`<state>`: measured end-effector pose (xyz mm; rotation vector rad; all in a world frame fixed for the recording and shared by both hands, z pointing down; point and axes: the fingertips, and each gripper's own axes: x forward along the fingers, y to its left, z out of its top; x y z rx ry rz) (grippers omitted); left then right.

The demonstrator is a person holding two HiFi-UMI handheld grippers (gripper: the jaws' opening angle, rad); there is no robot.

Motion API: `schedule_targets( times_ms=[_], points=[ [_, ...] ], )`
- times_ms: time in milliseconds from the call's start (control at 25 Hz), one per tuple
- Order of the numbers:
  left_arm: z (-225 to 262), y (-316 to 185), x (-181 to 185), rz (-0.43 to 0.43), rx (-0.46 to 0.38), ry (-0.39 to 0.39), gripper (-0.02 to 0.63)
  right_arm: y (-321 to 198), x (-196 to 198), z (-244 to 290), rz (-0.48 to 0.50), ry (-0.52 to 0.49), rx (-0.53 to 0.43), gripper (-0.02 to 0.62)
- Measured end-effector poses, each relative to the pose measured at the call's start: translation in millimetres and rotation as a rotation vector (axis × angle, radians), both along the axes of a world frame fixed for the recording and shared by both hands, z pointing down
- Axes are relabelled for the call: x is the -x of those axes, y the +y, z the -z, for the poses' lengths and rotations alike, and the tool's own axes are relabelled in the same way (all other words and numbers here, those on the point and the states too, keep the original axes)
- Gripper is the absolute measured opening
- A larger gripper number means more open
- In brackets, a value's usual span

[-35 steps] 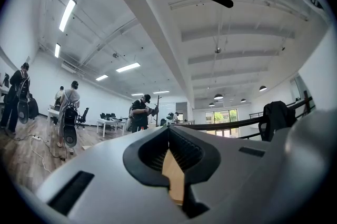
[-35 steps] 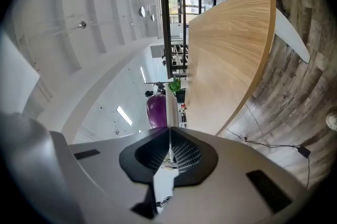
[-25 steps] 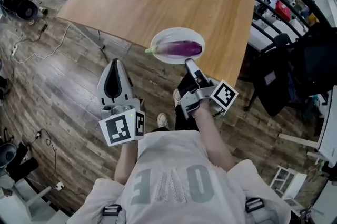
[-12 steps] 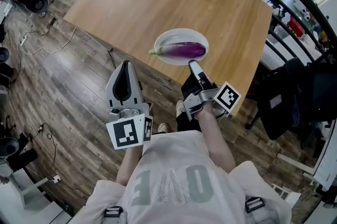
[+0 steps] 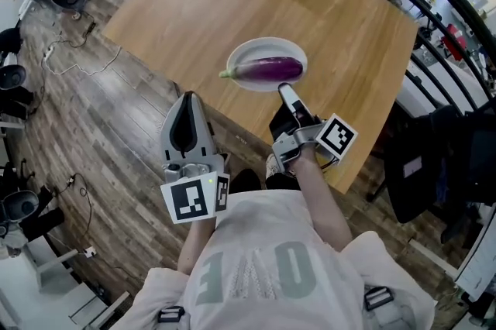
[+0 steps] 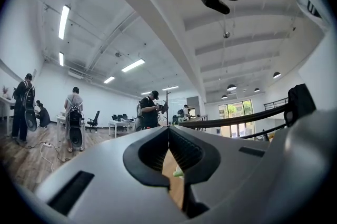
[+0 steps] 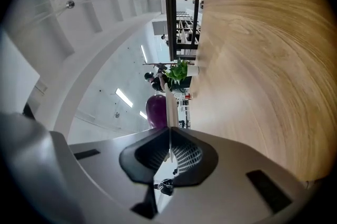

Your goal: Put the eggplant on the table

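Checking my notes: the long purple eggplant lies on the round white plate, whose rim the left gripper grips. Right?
No: the right gripper grips the round white plate's rim, as the right gripper view shows. The long purple eggplant does lie on it.

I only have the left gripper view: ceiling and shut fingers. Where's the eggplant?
Observer: In the head view, the eggplant lies on a white plate, seen over the near side of the wooden table.
Operator: What's holding the plate?
Observer: The right gripper. In its own view the fingers are shut on the plate's rim.
Operator: Is my left gripper near it?
Observer: No. The left gripper is apart from the plate, off the table's edge and over the floor.
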<state>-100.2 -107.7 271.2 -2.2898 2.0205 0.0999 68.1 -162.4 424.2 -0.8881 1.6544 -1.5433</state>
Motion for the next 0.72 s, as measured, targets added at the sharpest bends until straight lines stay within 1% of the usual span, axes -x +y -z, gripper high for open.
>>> schedule_targets(
  times_ms=[160,280,400,600,720],
  points=[
    [-0.8,-9.5,11.2,0.031,0.012,-0.001,0.009,-16.8,11.3,2.0,0.025,-0.012,0.004,0.026],
    [-3.6,-23.3,22.0,0.038,0.01,0.006,0.009,-26.7,20.3,-5.2,0.035,-0.006,0.017,0.026],
    [-2.5,-39.7,29.1,0.03,-0.003,0.012,0.009,-35.8,25.8,-10.8,0.025,-0.025,0.034,0.026],
    [4.8,-67.4,35.6,-0.002,-0.021,0.02,0.009,-55.1,31.4,-5.2,0.011,-0.008,0.021,0.026],
    [8.3,-87.7,50.6,-0.013,-0.024,0.021,0.009,-73.4,44.7,-4.9,-0.001,-0.006,0.028,0.026]
  ],
)
